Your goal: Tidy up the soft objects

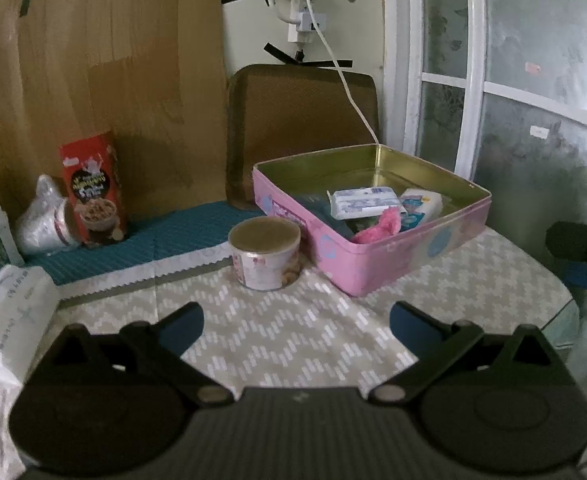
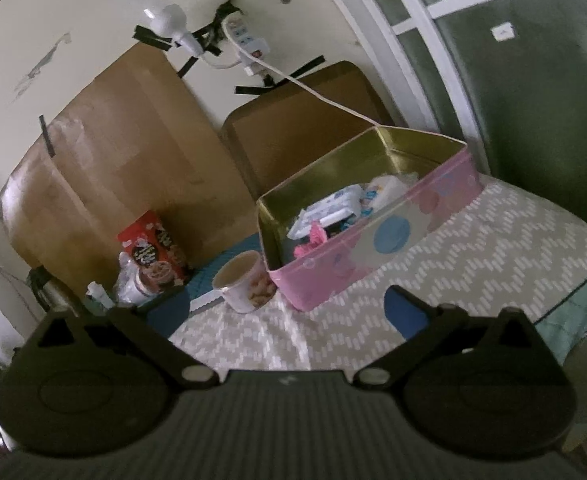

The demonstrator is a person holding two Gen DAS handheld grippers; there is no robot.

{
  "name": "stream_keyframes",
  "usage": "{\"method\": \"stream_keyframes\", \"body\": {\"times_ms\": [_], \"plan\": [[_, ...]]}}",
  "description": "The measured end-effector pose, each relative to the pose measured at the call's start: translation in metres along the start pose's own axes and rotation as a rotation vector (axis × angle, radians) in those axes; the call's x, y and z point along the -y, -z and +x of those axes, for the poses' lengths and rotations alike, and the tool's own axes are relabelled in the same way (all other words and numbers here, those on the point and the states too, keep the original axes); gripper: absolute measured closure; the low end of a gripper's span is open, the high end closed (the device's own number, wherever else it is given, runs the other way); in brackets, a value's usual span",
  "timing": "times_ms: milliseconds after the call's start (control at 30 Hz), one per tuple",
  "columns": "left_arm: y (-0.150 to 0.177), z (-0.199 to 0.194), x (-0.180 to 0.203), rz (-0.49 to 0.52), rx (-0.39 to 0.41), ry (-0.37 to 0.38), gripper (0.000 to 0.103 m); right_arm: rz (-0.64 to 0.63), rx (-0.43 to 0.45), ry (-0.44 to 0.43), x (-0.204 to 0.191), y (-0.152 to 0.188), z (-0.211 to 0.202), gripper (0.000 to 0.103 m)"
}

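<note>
Left hand-held gripper [image 1: 296, 326]: jaws spread wide, nothing between the blue fingertips [image 1: 183, 330], both fingers clear at the near edge of its view. It points forward and tilts down. Right hand-held gripper [image 2: 289, 312]: jaws also wide apart, nothing between them, blue fingertips [image 2: 405, 314] free. It points forward with a shallower downward tilt, and its view sits rolled to one side. In the left wrist view the right one shows at the right edge as a dark body.

Tissue packs [image 1: 364, 201] in tin [image 1: 377, 264], cup [image 1: 264, 258] left of it
</note>
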State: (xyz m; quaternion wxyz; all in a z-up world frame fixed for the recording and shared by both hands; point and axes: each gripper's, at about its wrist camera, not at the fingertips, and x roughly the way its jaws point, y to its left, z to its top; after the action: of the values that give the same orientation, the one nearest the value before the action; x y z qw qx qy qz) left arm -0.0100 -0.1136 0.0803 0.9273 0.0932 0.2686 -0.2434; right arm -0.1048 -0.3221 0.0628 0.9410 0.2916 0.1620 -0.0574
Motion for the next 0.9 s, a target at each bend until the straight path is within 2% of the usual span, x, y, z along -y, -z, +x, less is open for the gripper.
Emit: {"method": "stream_keyframes", "body": {"times_ms": [300, 700, 900], "plan": [[0.002, -0.007, 0.008, 0.022, 0.017, -0.02, 0.0, -0.048, -0.015, -0.007, -0.008, 0.001, 0.005, 0.0], [0.002, -0.009, 0.016, 0.067, -0.001, -0.006, 0.0, -0.031, 0.043, 0.023, -0.006, 0.002, -0.002, 0.0], [0.003, -0.011, 0.019, 0.082, -0.01, 0.015, 0.0, 0.008, 0.038, 0.02, -0.002, 0.001, -0.002, 0.0]]}}
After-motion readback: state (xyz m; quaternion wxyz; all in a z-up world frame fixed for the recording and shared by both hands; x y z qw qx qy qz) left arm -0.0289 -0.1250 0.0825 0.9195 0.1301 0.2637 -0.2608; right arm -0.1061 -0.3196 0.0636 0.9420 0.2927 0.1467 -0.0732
